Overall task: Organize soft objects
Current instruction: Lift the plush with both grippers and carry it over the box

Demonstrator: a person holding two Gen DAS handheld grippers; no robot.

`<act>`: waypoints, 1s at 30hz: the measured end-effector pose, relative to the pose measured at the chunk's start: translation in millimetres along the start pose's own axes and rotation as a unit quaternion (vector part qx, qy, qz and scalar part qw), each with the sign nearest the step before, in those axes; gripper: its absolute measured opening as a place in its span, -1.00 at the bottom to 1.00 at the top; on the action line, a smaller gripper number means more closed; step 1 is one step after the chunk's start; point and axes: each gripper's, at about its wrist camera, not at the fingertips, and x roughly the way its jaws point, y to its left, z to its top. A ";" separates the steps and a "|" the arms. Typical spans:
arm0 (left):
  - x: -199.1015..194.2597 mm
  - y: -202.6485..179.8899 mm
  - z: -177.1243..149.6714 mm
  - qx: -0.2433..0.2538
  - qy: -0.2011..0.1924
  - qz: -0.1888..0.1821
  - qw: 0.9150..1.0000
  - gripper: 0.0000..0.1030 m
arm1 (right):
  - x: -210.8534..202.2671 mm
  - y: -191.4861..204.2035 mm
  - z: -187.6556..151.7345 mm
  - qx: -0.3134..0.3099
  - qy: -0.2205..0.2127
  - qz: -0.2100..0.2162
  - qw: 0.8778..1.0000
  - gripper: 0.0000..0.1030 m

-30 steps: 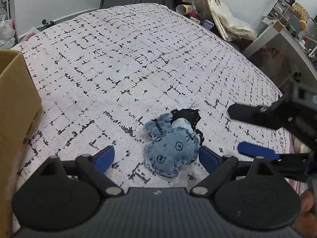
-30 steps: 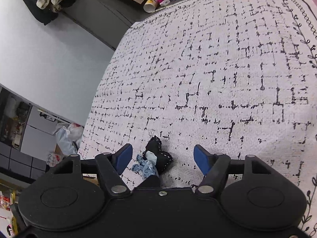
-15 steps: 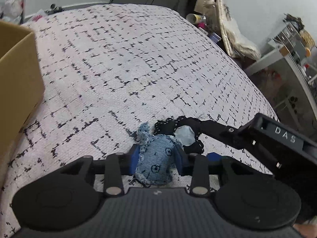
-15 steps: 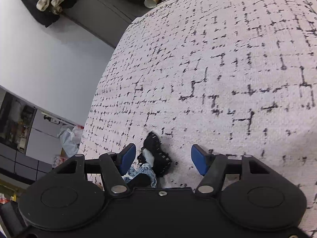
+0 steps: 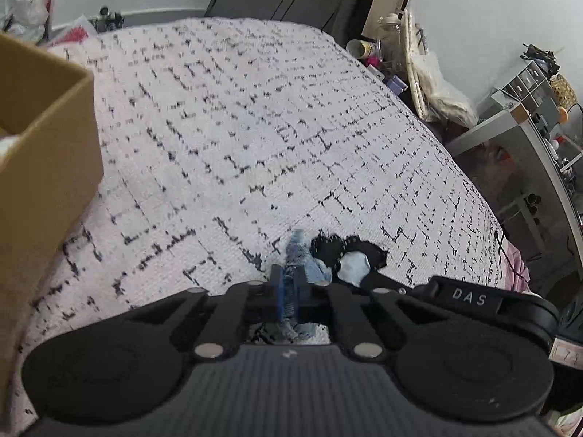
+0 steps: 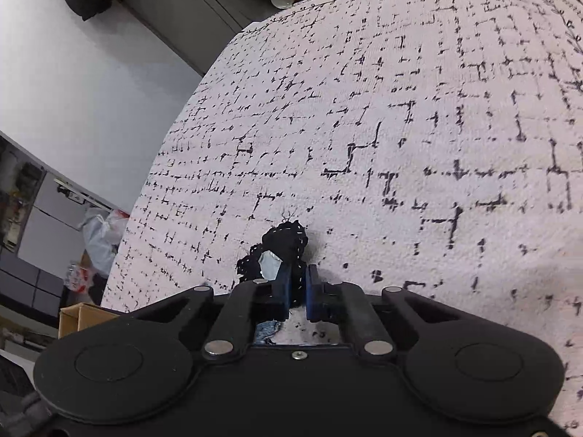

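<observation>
Denim toy (image 5: 291,284) pinched thin between the blue pads of the left tool (image 5: 288,291), clenched on a frayed fold only, bulk of the fabric bunched below and behind the pads. Black stitched toy (image 6: 288,244) gripped likewise by the right tool (image 6: 298,291), clenched on its near edge, pale patch (image 6: 270,267) showing beside the left pad. Both toys touching each other on the bedspread (image 5: 237,145), the black one just beyond the denim one in the left view, the right tool's arm crossing close beside the left.

Risks, judged from that layout: shallow bite on soft cloth, so likely to slip free on a quick lift; frayed threads possibly snagged between the two toys, so likely to drag one along or tear loose if pulled apart sharply; tools crowded together, so easily knocked against each other on the way up; loose weave underneath perhaps caught in a pad, though impossible to tell.

Farther off to the left, open cardboard box (image 5: 43,138), presumably the destination, its rim high enough to clip a dangling toy carried too low.
</observation>
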 end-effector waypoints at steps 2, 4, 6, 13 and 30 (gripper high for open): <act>-6.6 -2.4 2.4 0.003 -0.006 -0.004 1.000 -1.00 | -6.3 0.2 0.5 0.002 -0.002 -0.004 1.000 -0.86; -15.4 -6.2 5.2 0.009 -0.015 -0.011 1.000 -1.00 | -14.0 1.6 1.6 0.000 -0.008 -0.003 1.000 -0.87; -23.8 -10.7 8.1 0.014 -0.023 -0.014 1.000 -1.00 | -21.5 3.2 2.8 0.001 -0.014 0.001 1.000 -0.87; -53.2 -20.5 16.0 0.029 -0.048 -0.019 0.998 -1.00 | -41.6 12.0 0.7 -0.004 -0.022 0.010 1.000 -0.87; -120.6 -17.2 33.6 0.036 -0.086 -0.004 0.996 -1.00 | -88.9 43.5 -8.6 -0.017 -0.050 0.071 0.996 -0.87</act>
